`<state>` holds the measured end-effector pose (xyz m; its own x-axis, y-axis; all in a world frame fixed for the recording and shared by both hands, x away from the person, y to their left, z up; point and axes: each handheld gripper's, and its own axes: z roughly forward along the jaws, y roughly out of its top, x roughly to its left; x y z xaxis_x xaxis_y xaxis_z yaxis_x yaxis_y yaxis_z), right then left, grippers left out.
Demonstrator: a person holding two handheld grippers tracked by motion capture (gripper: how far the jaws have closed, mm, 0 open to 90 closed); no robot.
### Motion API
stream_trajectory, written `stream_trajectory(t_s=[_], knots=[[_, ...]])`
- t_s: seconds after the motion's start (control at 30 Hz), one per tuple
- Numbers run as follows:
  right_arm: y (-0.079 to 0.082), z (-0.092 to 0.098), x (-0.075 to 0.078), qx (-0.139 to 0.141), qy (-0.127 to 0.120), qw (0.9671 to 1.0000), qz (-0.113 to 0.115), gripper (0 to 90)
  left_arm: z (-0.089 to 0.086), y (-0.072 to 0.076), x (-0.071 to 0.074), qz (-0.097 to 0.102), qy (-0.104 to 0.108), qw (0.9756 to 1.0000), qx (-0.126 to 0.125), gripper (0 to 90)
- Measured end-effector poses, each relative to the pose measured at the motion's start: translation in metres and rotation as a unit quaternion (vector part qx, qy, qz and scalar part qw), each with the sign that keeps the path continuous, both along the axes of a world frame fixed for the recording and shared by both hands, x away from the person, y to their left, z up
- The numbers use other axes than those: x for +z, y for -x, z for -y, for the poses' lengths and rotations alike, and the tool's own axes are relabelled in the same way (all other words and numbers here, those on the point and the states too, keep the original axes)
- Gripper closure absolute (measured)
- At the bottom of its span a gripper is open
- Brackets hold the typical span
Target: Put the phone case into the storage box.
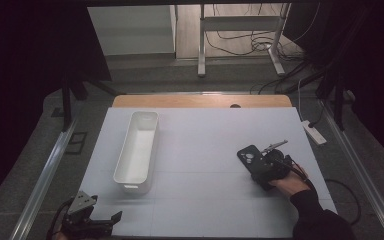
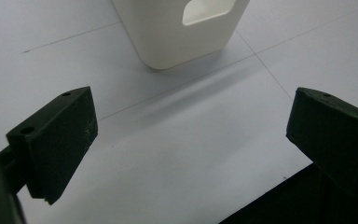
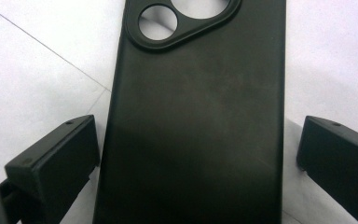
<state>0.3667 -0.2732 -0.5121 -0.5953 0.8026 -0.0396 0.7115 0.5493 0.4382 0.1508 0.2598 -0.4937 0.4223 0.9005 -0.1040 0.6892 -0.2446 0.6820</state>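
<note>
Where the high view looked down on the white worktop (image 1: 200, 150), the right gripper (image 1: 261, 167) lay over the near end of a black phone case (image 1: 249, 156) on the right half, a hand (image 1: 290, 182) behind it, while a long white bin (image 1: 137, 150) stood well apart on the left half and the left gripper (image 1: 107, 222) rested near the front edge, close to the bin's near end. From that height the step looked like a grasp on the case, probably for carrying it to the bin, though the spacing of the right jaws could not be read there. In the left gripper view, the left gripper (image 2: 186, 135) was spread wide with nothing but bare worktop (image 2: 177, 154) between its 2 jaws, and the bin's end wall (image 2: 177, 32) with its handle cutout rose just ahead, a detail the high view hardly showed. In the right gripper view, the right gripper (image 3: 196, 158) was also spread, its 2 jaws flanking the long edges of the case (image 3: 200, 116) with a sliver of worktop (image 3: 42, 84) visible on each side, so nothing was pinched yet. The case lay flat, back up, its camera opening (image 3: 184, 18) at the far end. To do the grasp well, the jaws should be kept level with the thin edges, centred across the width, and closed evenly so the soft case neither buckled nor slid away.
</note>
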Motion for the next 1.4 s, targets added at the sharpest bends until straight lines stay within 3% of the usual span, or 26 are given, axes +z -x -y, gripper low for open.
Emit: stream_trajectory(t_s=[0.33, 0.53, 0.7, 0.83, 1.13, 1.4], knots=[[-0.001, -0.002, 0.001, 0.002, 0.009, 0.9999, -0.009, 0.0, -0.002, 0.0, 0.0, -0.001, 0.008, 1.0, 0.0, 1.6], [-0.003, -0.003, 0.007, 0.006, 0.02, 0.9995, -0.024, 12.3, -0.001, -0.001, 0.001, -0.003, 0.005, 1.0, -0.006, 1.3], [-0.004, -0.003, 0.008, 0.003, 0.023, 0.9993, -0.03, 14.1, -0.002, -0.001, 0.001, -0.003, 0.013, 0.9998, -0.012, 0.3], [-0.003, -0.003, 0.009, 0.002, 0.02, 0.9994, -0.028, 14.9, -0.005, -0.001, 0.001, -0.004, 0.026, 0.9996, -0.014, 0.0], [-0.001, -0.001, 0.011, -0.002, 0.019, 0.9996, -0.02, 15.6, -0.005, -0.002, 0.001, -0.011, 0.033, 0.9989, -0.032, 0.0], [0.005, 0.002, 0.019, 0.008, -0.006, 0.9999, -0.006, 15.6, -0.004, -0.003, 0.008, 0.005, 0.021, 0.9993, -0.032, 0.0]])
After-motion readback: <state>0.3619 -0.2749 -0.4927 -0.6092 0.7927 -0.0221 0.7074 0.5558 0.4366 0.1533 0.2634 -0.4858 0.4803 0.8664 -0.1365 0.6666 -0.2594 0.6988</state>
